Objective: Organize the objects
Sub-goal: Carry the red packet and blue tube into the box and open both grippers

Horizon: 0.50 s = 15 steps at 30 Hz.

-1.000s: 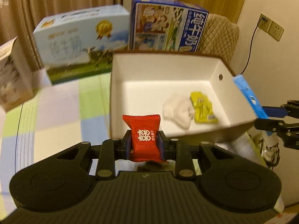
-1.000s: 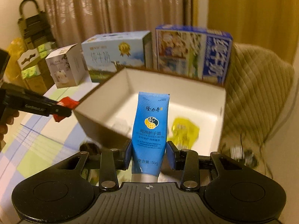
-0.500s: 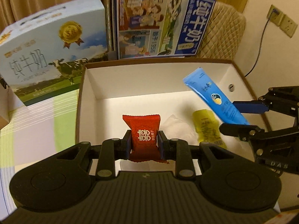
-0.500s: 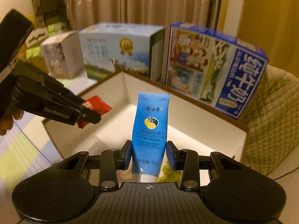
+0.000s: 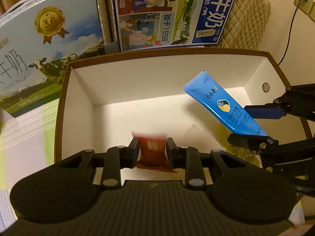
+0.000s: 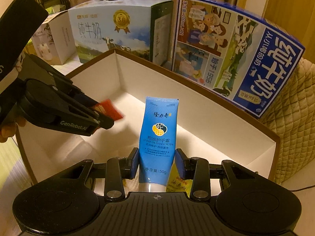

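A white open box with a brown rim lies in front of me. My left gripper is over the box with a red candy packet between its fingers; the packet is blurred and sits low, and the jaws look slightly apart. My right gripper holds a blue hand cream tube over the box's right side; small gaps show beside the tube. A yellow sachet and a clear white wrapper lie on the box floor.
Two milk cartons stand behind the box: a light blue one and a dark blue one. A small white box stands far left. A quilted chair back is at right. A checked cloth covers the table.
Both grippers moved forward and down into the box. The left jaws have widened and the red packet has slipped lower and blurs. The right jaws have loosened around the tube.
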{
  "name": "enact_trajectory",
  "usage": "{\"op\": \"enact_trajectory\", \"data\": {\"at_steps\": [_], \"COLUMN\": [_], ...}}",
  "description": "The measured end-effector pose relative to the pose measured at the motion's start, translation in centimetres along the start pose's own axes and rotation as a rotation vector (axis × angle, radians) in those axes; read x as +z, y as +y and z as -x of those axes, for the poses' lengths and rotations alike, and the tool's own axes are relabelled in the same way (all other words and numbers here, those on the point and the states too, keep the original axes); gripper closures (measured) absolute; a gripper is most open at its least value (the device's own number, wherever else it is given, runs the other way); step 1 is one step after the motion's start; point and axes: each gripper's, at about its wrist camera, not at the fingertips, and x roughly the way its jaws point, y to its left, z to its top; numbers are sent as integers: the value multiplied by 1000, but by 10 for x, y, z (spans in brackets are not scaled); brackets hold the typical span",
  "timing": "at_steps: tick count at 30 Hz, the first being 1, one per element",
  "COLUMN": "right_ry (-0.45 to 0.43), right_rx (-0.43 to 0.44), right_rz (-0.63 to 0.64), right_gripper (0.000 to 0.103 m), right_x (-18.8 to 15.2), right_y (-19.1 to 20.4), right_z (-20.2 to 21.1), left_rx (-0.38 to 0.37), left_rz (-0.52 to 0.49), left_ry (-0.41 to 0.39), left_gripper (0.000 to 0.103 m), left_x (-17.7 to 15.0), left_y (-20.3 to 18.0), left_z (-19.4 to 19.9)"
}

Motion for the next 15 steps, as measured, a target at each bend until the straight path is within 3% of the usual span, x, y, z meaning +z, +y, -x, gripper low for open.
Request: {"op": "enact_trajectory", "data": {"at_steps": [1,7,12,15], "right_ry": [0,-1,2,-23], "right_rx": [-1,-10,-70,-73], "right_rz": [-3,4,1,-52], "right_gripper": [67,67,66,57], "right_x": [1,5,5,2], "right_y": [-1,0,1,-3], "right_z": [-1,-4,-9,-1], "left_rx": [-1,4,2,1], "left_rz": [-3,2,21,25], "left_ry": [-2,-6,-12,-24], "left_gripper": [70,62,55,47], "left_x": [0,1,-2,-5], "left_y": [0,2,8,9], "left_z": [0,0,8,16]}}
